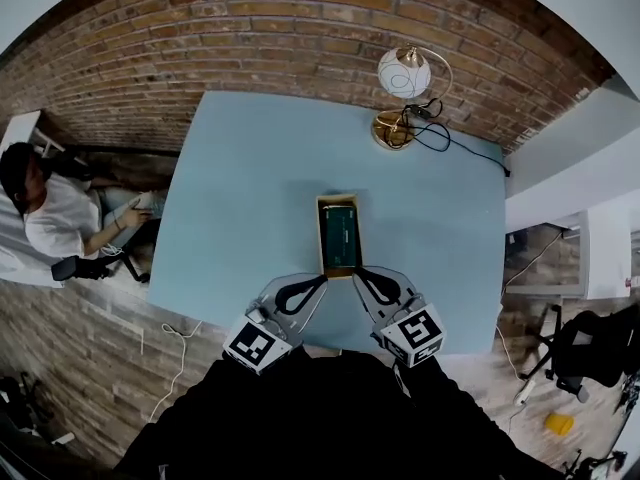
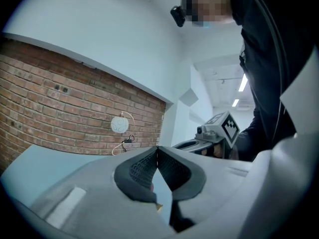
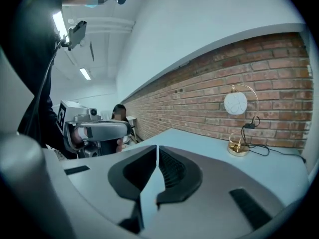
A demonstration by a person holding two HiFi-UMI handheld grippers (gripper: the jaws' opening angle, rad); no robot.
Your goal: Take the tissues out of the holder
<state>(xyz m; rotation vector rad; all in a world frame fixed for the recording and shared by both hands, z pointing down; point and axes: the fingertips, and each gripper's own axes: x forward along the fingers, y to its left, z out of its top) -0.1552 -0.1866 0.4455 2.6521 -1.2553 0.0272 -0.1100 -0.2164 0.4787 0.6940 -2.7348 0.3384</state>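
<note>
Your left gripper [image 1: 318, 283] and right gripper [image 1: 360, 274] are both clenched tight with nothing between their jaws, and their tips angle in toward each other. The holder [image 1: 322, 230] sits in the middle of the blue table [image 1: 230, 198], its near end just beside both tips. The green tissues [image 1: 340, 238] lie inside it, ahead of your grippers.

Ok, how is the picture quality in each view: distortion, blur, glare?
Head view: strong fisheye, the brick wall bows, the corners are black, the table is evenly lit. Left gripper view: the ceiling lights burn out white. Right gripper view: the wall line curves, the lamp is clear.
</note>
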